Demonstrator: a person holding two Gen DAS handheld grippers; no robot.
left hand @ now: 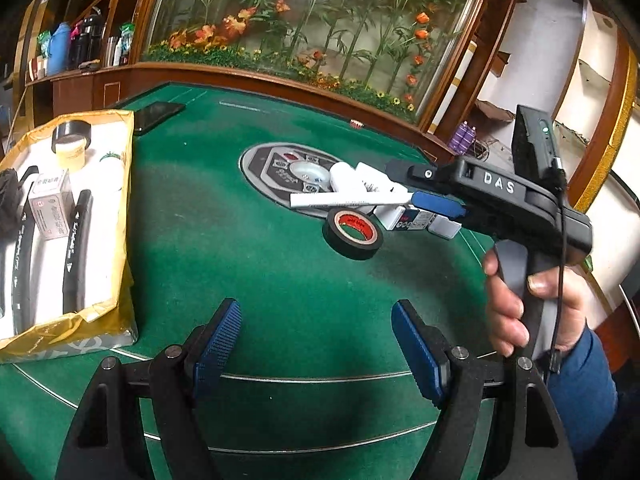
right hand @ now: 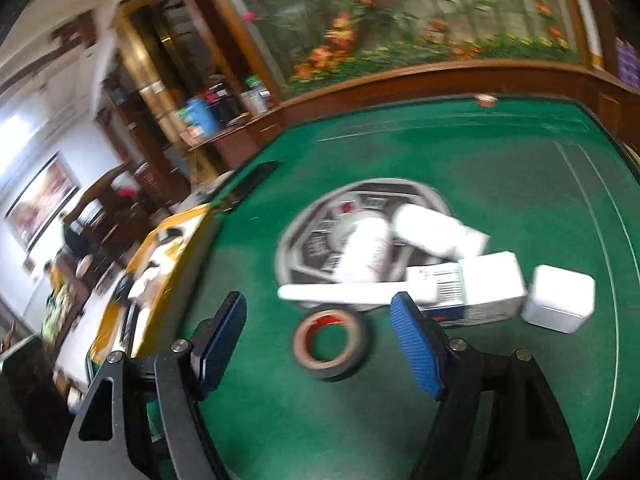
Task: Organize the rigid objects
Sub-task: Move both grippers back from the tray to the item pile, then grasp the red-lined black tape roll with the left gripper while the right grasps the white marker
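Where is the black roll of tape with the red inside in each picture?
Left wrist view: the black tape roll lies right of centre on the green table, in front of the white pen.
Right wrist view: it sits low in the middle, between the open fingers.
Shared landmark: the white pen.

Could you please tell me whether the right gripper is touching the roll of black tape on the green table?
Apart. In the right wrist view, the open right gripper hovers short of the black tape roll, with green table felt visible between the roll and each finger.
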